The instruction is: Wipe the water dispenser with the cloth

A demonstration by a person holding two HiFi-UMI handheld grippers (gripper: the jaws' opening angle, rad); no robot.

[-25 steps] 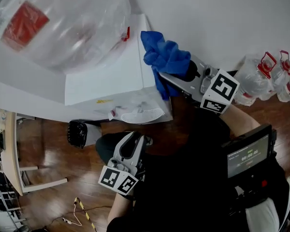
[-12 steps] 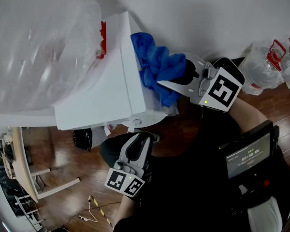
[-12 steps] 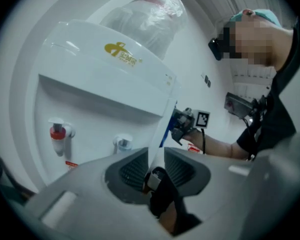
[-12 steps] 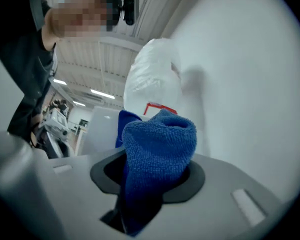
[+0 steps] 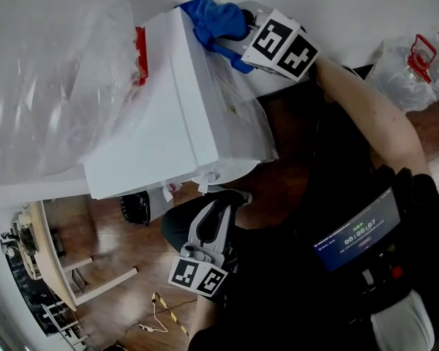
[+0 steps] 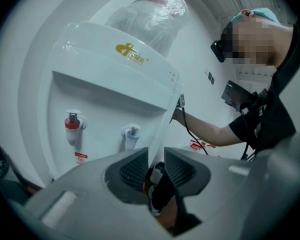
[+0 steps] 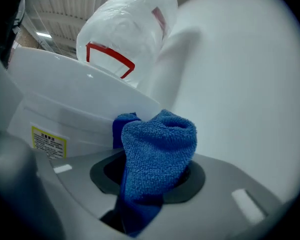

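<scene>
Blue terry cloth (image 7: 157,154): one item, bunched, clamped between the jaws of the right gripper (image 7: 151,176). A thick fold stood out ahead of the jaws and a tail hung below them.

Location: at the upper rear corner of the water dispenser (image 5: 168,115), close to the wall. The leading fold appeared to rest against the white top edge, though contact could not be confirmed.

White dispenser cabinet: one item, seen tilted in the head view, bearing a large clear water bottle (image 5: 51,79) on top.
- Side panel: bare, ran from the cloth toward the person.
- Yellow label (image 7: 49,141): sat on that panel, down and to the left of the cloth in the right gripper view.

Key relation: the dispenser lay to the left of and below the right gripper, with the cloth at the far upper end of the side panel. The unwiped length therefore lay back toward the person. A stroke along the panel's long axis would probably be a pull, not a push.

Left gripper (image 6: 156,166): one item, jaws narrowly apart, nothing between the pads.
- Position: low in front of the person, well apart from the cloth.
- Facing: the front face, where the red tap (image 6: 72,126) and blue tap (image 6: 131,134) showed.

Nearer hand: the right, already at the work. The left carried no cloth and was poorly placed to assist.
</scene>
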